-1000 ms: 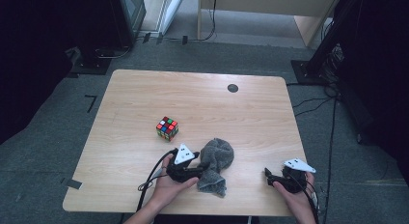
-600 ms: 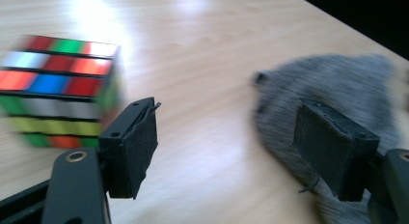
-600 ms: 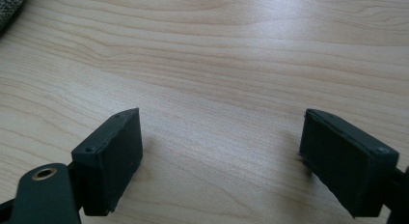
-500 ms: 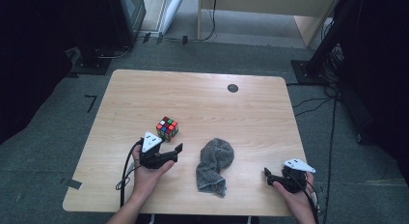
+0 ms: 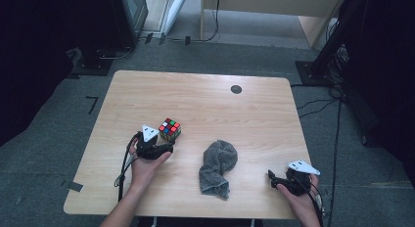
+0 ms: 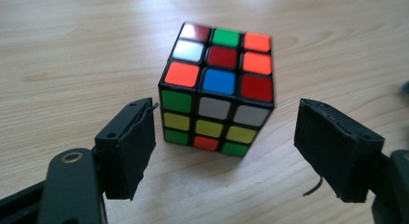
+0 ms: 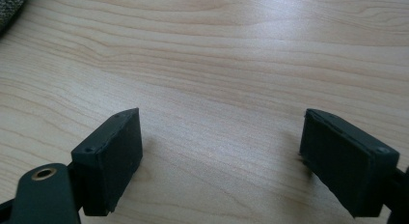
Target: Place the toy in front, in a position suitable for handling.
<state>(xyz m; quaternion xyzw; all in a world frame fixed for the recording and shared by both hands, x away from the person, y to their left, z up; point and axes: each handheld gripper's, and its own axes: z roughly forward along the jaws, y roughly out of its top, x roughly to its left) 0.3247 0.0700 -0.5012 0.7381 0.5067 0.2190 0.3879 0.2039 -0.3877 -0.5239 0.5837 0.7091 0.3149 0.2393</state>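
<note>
Wood-grain table [image 5: 254, 114] carries two loose things: a scrambled Rubik's cube [image 5: 170, 129] at about 9 o'clock from centre, and a crumpled grey cloth [image 5: 217, 167] near 6 o'clock, well apart from the cube.

I have the left gripper [image 5: 164, 147] lined up on the cube, its jaws having just been opening, with nothing between them. My reading: the jaws are spread so they can straddle the cube's width before any squeeze.

In the left gripper view the cube [image 6: 217, 89] sits at 12 o'clock ahead of the left gripper [image 6: 224, 151], one corner edge turned toward me. Left pad [image 6: 137, 144] stands at 8 o'clock of the cube, right pad [image 6: 335, 154] at 4 o'clock; neither touches it. Cube lies just beyond the tips, not yet between them.

Right gripper [image 5: 272, 178] is parked near the table's 5 o'clock edge, jaws apart over bare wood [image 7: 222, 89], holding nothing; presumably kept clear of the left hand's work.
</note>
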